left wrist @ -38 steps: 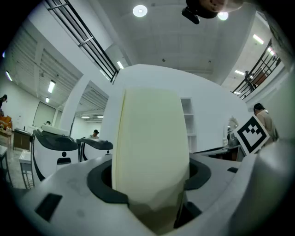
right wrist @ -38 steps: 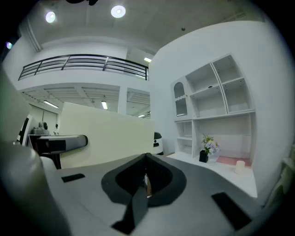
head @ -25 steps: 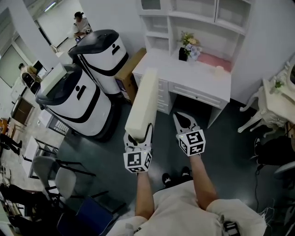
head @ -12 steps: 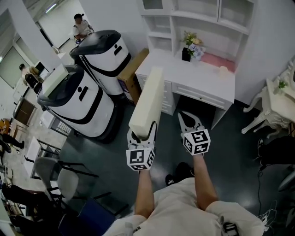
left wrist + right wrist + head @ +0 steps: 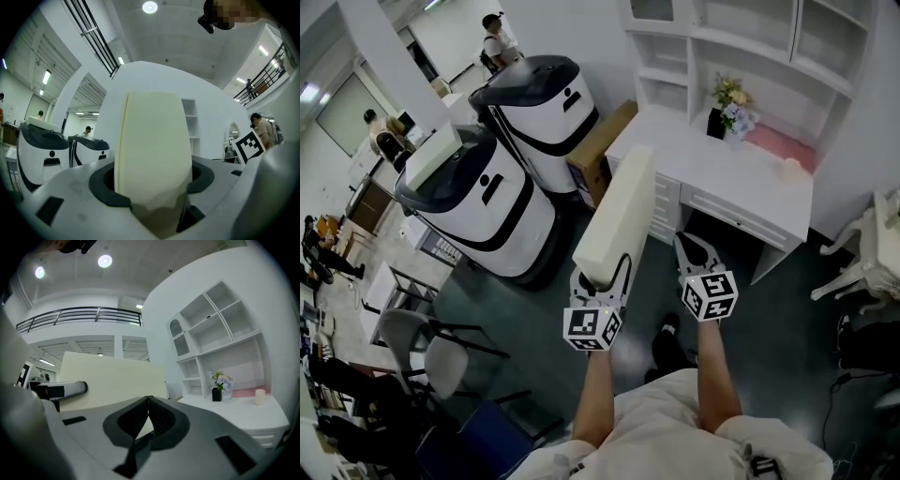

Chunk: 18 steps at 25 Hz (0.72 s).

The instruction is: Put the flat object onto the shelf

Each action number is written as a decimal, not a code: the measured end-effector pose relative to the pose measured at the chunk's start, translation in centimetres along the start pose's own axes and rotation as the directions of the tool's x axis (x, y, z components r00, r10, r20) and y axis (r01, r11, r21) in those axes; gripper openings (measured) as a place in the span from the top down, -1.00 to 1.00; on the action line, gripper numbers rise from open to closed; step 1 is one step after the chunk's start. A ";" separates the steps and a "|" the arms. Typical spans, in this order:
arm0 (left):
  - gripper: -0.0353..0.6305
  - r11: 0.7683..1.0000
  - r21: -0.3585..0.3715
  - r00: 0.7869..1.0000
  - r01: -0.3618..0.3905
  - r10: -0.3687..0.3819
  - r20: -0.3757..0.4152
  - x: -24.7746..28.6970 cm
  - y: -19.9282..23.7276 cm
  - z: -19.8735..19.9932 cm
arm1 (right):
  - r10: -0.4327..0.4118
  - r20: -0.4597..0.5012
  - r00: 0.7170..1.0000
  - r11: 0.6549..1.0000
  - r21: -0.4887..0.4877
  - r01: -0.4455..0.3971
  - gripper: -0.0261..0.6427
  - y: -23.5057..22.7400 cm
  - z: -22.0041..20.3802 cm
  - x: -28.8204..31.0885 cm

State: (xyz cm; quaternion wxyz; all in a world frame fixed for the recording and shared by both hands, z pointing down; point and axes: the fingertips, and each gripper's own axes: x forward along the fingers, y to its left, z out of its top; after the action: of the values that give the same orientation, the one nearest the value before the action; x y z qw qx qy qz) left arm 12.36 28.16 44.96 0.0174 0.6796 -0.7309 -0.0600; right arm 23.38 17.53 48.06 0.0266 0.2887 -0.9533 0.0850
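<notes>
A long cream foam slab (image 5: 617,217) stands on its narrow edge, held out in front of me, with my left gripper (image 5: 602,277) shut on its near end. In the left gripper view the cream foam slab (image 5: 152,145) fills the space between the jaws. My right gripper (image 5: 694,251) hangs to the slab's right, shut and holding nothing; in the right gripper view its jaws (image 5: 149,414) meet, with the slab's broad face (image 5: 112,378) behind. The white shelf unit (image 5: 741,37) rises above the white desk (image 5: 722,169) ahead; its open shelves (image 5: 213,326) show at the right.
Two large white-and-black robot bodies (image 5: 483,202) stand on the left, with a brown cardboard box (image 5: 600,141) beside the desk. A flower pot (image 5: 717,117), a pink cloth (image 5: 778,145) and a small candle (image 5: 791,167) sit on the desk. Chairs (image 5: 431,352) stand at lower left, people further back.
The desk and shelf have shifted right and slightly down in the head view. Both grippers and the slab have drifted a little to the right, the slab still held upright.
</notes>
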 end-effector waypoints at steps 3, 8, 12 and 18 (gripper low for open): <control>0.02 1.000 0.006 1.000 -0.007 0.007 -0.006 3.2 1.9 0.2 | 0.006 0.012 1.000 1.000 0.011 -0.006 0.72 -1.2 0.6 3.3; 0.03 1.000 -0.007 1.000 -0.010 0.010 -0.012 9.5 4.0 0.1 | -0.004 0.028 1.000 1.000 0.017 0.004 0.72 -5.2 2.4 8.1; 0.03 1.000 -0.014 1.000 0.004 -0.004 -0.021 14.1 4.8 0.1 | -0.014 0.035 0.999 1.000 0.019 0.013 0.72 -8.4 3.9 11.1; 0.03 1.000 -0.007 0.999 0.020 -0.020 -0.030 20.4 5.7 -0.4 | -0.019 0.046 0.999 1.000 0.017 0.018 0.72 -12.8 5.3 15.5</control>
State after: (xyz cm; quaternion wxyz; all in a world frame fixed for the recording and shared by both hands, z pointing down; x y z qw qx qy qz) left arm 5.25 8.21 44.81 0.0301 0.6877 -0.7235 -0.0523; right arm 17.58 -2.29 46.27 0.0031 0.2996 -0.9502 0.0859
